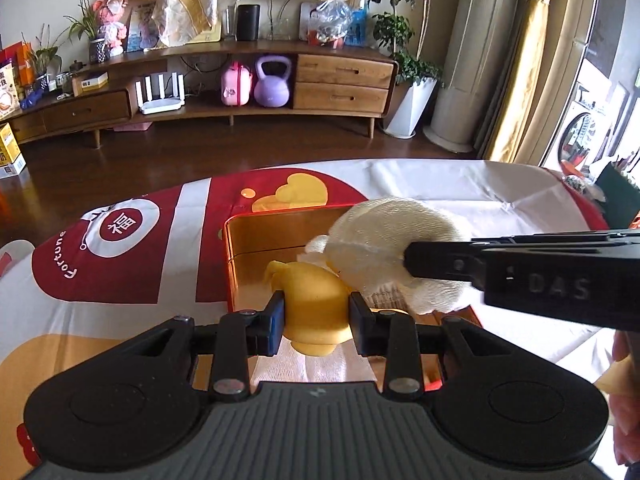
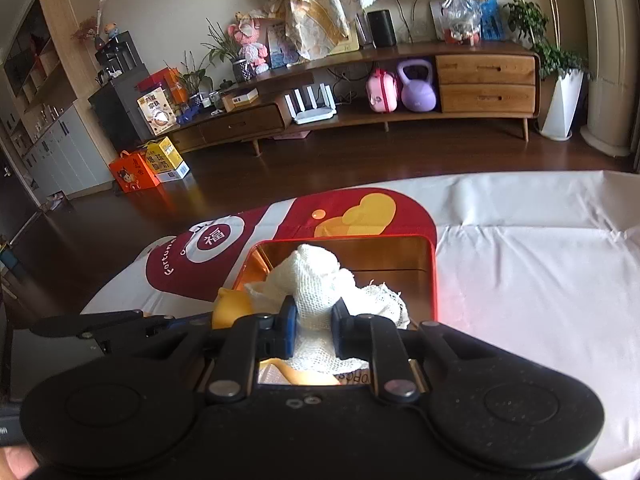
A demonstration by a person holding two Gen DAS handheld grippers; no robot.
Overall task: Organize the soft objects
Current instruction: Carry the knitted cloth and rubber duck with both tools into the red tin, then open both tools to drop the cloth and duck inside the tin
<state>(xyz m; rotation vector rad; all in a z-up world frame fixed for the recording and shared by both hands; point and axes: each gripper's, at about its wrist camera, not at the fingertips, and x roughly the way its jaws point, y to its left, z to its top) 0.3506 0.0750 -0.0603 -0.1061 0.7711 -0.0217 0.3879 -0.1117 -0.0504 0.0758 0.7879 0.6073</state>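
Note:
My left gripper [image 1: 317, 316] is shut on a soft yellow object [image 1: 314, 300], held just above the open red tin with a gold inside [image 1: 272, 232]. Its pads press both sides of the yellow piece. My right gripper [image 2: 314, 328] is shut on a bunched white mesh cloth [image 2: 316, 284] over the same red tin [image 2: 434, 276]. In the left wrist view the white cloth [image 1: 384, 240] hangs to the right of the yellow object, pinched by the right gripper's black fingers [image 1: 440, 268]. The yellow object [image 2: 234, 308] shows at the left in the right wrist view.
The tin stands on a table under a white cloth with a red and yellow print [image 1: 132, 248]. A person's hand [image 1: 626, 364] shows at the right edge. Beyond the table lie dark wood floor [image 1: 200, 148] and a long wooden cabinet [image 1: 340, 80].

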